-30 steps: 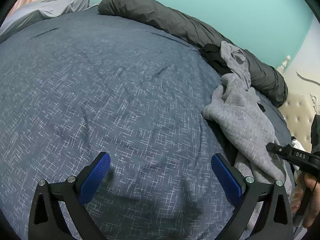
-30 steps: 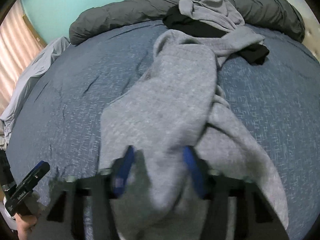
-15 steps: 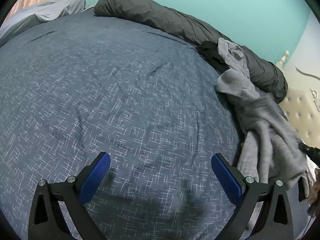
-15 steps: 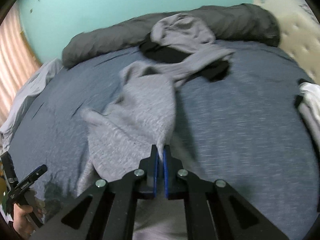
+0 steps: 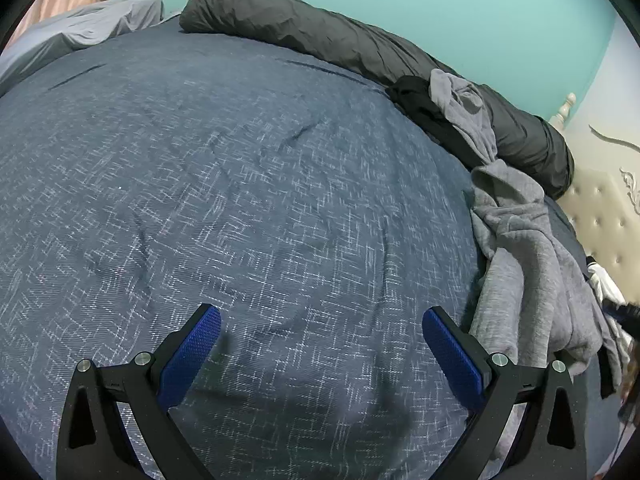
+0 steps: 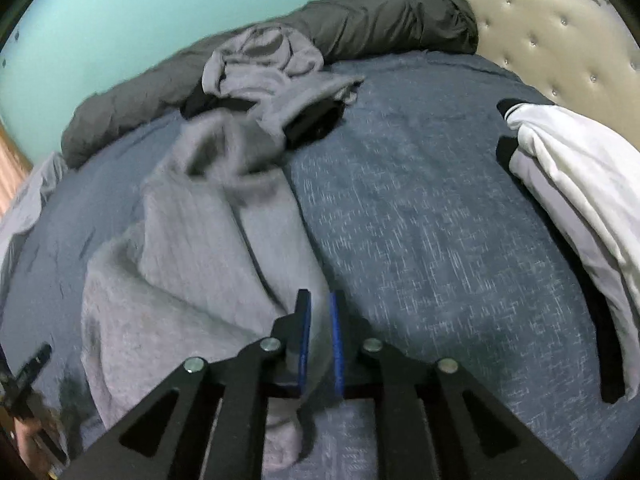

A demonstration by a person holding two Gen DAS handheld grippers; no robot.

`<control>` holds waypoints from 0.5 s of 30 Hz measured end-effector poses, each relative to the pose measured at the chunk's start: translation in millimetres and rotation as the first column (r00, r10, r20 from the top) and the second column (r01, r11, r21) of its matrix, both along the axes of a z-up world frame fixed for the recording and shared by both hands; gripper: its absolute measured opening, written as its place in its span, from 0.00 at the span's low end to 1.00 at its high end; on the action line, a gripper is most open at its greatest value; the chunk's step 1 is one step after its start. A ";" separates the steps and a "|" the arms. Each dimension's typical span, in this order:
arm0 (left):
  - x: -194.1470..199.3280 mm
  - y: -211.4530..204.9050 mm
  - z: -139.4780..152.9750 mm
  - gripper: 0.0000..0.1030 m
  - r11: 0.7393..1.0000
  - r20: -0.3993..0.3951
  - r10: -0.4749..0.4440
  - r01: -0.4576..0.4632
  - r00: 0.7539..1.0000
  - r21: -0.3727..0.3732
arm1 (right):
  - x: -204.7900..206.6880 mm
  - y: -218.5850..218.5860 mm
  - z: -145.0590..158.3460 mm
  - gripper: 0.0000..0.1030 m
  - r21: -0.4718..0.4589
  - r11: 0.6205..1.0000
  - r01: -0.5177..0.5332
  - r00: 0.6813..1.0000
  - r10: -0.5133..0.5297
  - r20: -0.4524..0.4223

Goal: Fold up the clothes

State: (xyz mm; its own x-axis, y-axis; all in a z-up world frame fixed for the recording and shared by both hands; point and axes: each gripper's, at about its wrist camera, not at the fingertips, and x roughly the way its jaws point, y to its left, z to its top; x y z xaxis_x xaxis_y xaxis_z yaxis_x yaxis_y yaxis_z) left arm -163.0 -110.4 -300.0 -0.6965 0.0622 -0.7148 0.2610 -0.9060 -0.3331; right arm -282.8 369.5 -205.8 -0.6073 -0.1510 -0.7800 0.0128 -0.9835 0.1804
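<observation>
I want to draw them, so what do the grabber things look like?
Each gripper, left and right, is a black frame of angled bars with triangle-shaped holes and round silver bolts. The fingers end in flat, bright blue pads with a bumpy texture. No cables or sleeves show.

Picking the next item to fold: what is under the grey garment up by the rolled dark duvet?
Black clothing pokes out from under the grey garment, showing on both sides of its bunched upper part. How much black fabric there is, or whether it is one piece, is covered. Below lies the blue bedspread.
</observation>
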 end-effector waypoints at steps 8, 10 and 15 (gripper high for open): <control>-1.5 0.8 -2.8 1.00 1.000 0.008 -0.002 0.002 1.000 0.000 | -39.0 -32.7 11.3 0.52 -0.088 0.993 -0.075 0.997 0.071 -0.041; -2.1 0.6 -3.3 1.00 1.000 0.012 -0.002 0.002 1.000 0.001 | -53.1 -41.7 2.6 0.52 -0.125 0.989 -0.081 0.997 0.080 -0.015; -4.7 -1.4 -5.7 1.00 1.000 0.015 -0.004 0.004 1.000 0.020 | -85.7 -62.1 -21.3 0.58 -0.165 0.982 -0.090 0.994 0.100 0.052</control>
